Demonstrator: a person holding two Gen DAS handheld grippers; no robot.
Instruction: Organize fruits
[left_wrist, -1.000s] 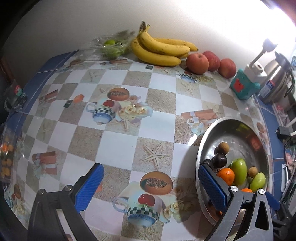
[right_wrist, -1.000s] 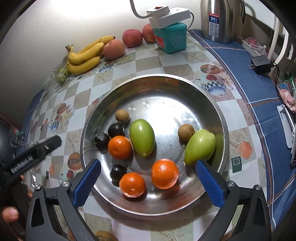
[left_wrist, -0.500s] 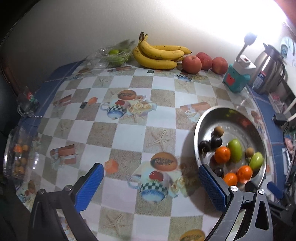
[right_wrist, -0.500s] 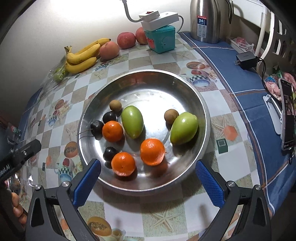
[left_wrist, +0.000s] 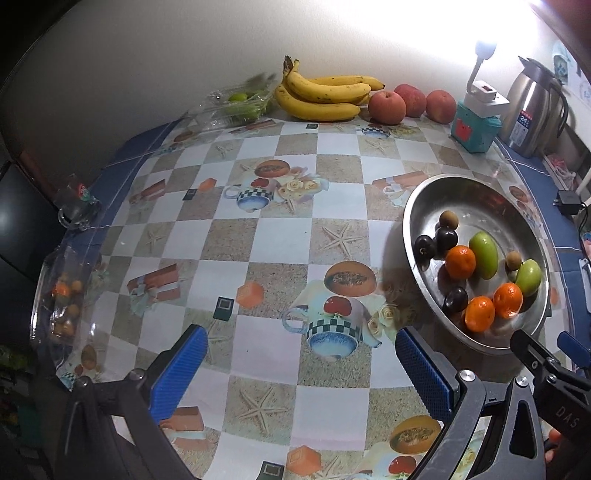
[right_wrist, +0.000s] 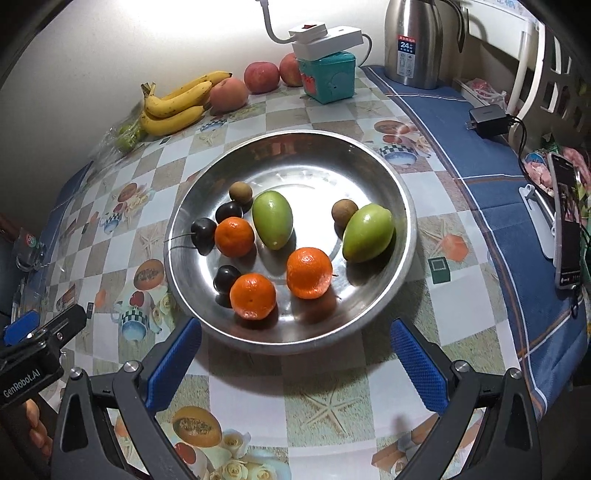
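Both rigs pulled back & up vs a sec ago: more tablecloth (left_wrist: 280, 240) in the left wrist view, steel bowl (right_wrist: 402, 206) smaller and pushed to upper-centre of the right wrist view, bare cloth now between its near rim and the tongs. Left gripper (left_wrist: 299, 363) spread wide, nothing between the blue pads, low centre of its frame over the teacup print. Right gripper (right_wrist: 295, 354) also spread, empty, bottom centre of frame, just short of the bowl rim. Fruit in bowl same layout as before: three oranges, nearest one (right_wrist: 253, 295) lower-middle, two green mangoes (right_wrist: 273, 218), dark plums (right_wrist: 204, 229) at left, small brown fruits (right_wrist: 241, 192) at upper left & right of centre. Nothing lifted, nothing added. Bananas (left_wrist: 325, 94) and red apples (left_wrist: 386, 105) untouched along the wall, top centre of left view; clear box of green fruit (left_wrist: 236, 105) to their left; clear bag with small orange fruit (left_wrist: 61, 291) at left edge. Probable meaning: retreat, not approach — either reset between picks or survey before the next grab. Wall fruit not yet in the bowl, so sorting looks unfinished; can't tell which piece is next. Kettle (right_wrist: 417, 40) & teal box (right_wrist: 328, 79) at top right, clear of the work.
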